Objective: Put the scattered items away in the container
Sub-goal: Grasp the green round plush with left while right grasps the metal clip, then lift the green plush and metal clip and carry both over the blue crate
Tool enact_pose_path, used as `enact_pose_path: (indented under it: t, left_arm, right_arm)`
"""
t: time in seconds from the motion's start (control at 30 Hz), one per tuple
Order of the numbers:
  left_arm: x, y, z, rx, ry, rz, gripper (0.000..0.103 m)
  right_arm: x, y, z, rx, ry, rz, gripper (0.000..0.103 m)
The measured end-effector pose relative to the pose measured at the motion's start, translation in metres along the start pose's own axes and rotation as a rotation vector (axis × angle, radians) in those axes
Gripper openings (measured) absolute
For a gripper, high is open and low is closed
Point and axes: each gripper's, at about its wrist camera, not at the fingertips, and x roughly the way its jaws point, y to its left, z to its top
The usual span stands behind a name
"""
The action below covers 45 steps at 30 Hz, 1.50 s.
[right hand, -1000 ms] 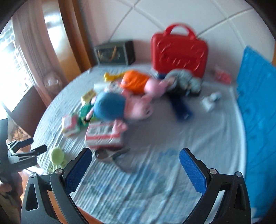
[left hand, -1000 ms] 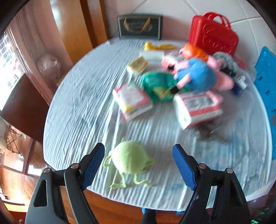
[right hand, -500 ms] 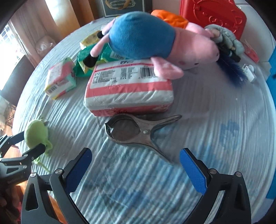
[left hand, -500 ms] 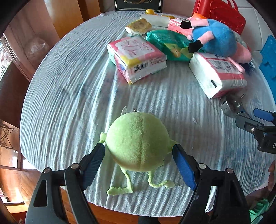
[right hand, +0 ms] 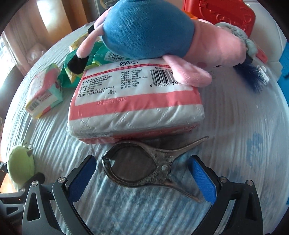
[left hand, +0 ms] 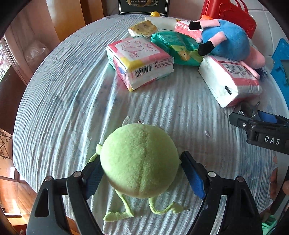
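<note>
Green round plush (left hand: 140, 160) on the table (left hand: 68, 94) between the left gripper's (left hand: 140, 173) wide jaws, red case (left hand: 233, 13) closed far behind, steel clamp (right hand: 144, 163) between the right gripper's (right hand: 142, 178) spread jaws, just before a tissue pack (right hand: 133, 106).

Off to my right, the other gripper's black body (left hand: 267, 133) carries white letters "DAS". Far ahead, a dark framed sign (left hand: 144, 7) reads "Coffee Cup And", with the rest cut off. Just beyond my right gripper's fingers, the pink-and-white tissue pack (right hand: 135, 106) shows a barcode with "6 925165 360", then a plush ear hides it.
</note>
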Motion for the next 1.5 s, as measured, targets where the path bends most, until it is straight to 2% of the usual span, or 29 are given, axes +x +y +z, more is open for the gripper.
enact_pose_path:
  t: [0.27, 0.3, 0.37, 0.43, 0.47, 0.53, 0.73, 0.97, 1.07, 1.3, 1.5]
  left_arm:
    - [-0.006, -0.005, -0.006, -0.005, -0.017, 0.007, 0.080]
    - [-0.006, -0.005, -0.006, -0.005, -0.017, 0.006, 0.079]
    - [-0.009, -0.006, -0.006, -0.001, -0.021, 0.005, 0.066]
    - [-0.006, -0.003, -0.002, 0.008, -0.017, 0.004, 0.064]
    - [-0.006, -0.003, -0.002, 0.008, -0.013, 0.003, 0.063]
    - [-0.006, -0.003, -0.003, 0.006, -0.002, 0.006, 0.063]
    - [-0.023, -0.010, 0.001, 0.023, -0.019, 0.000, 0.062]
    - [-0.054, -0.037, 0.019, 0.071, -0.093, -0.044, 0.062]
    - [-0.070, -0.054, 0.033, 0.098, -0.138, -0.063, 0.062]
    - [-0.117, -0.096, 0.068, 0.156, -0.258, -0.115, 0.062]
    - [-0.164, -0.134, 0.095, 0.202, -0.372, -0.163, 0.062]
  right_arm:
    - [-0.002, 0.001, -0.007, -0.041, 0.022, -0.024, 0.103]
    - [-0.004, 0.001, -0.008, -0.041, 0.024, -0.024, 0.100]
    - [-0.009, 0.003, -0.012, -0.051, 0.012, -0.021, 0.091]
    - [-0.014, 0.006, -0.014, -0.068, 0.002, -0.016, 0.073]
    - [-0.016, 0.007, -0.014, -0.077, 0.002, -0.014, 0.068]
    - [-0.019, 0.009, -0.015, -0.092, 0.010, -0.020, 0.066]
    - [-0.033, 0.007, -0.029, -0.115, 0.015, -0.021, 0.065]
    - [-0.078, -0.005, -0.042, -0.126, -0.047, -0.027, 0.065]
    - [-0.094, -0.001, -0.029, -0.113, -0.092, -0.047, 0.065]
    - [-0.149, -0.026, 0.014, -0.090, -0.225, -0.107, 0.065]
    - [-0.204, -0.052, 0.027, -0.066, -0.334, -0.168, 0.065]
